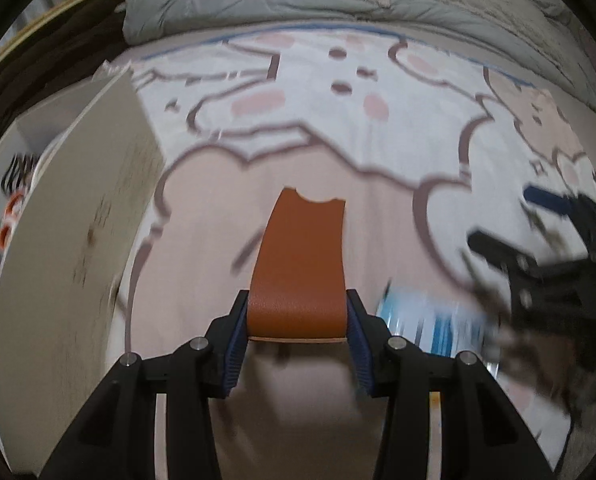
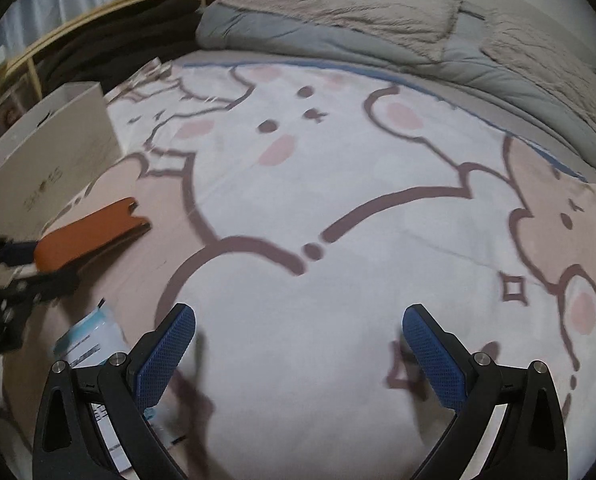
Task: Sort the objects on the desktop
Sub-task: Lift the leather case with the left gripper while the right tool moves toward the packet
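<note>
A: Leather goes first. What does the left gripper (image 1: 298, 320) carry?

B: An orange-brown leather case (image 1: 299, 268), notched at its far end, clamped between the blue pads at centre frame, lifted over the cartoon-print bed sheet (image 1: 337, 128).

A: And the right gripper (image 2: 298, 344)?

B: Released, jaws spread wide with nothing between them, low in its own view above the sheet.

A: Anything nearby?

B: A white cardboard box (image 1: 78, 216) stands at the left edge. A blue-and-white packet (image 1: 425, 320) lies blurred at lower right. A grey quilt (image 2: 377, 32) is bunched along the top.
</note>
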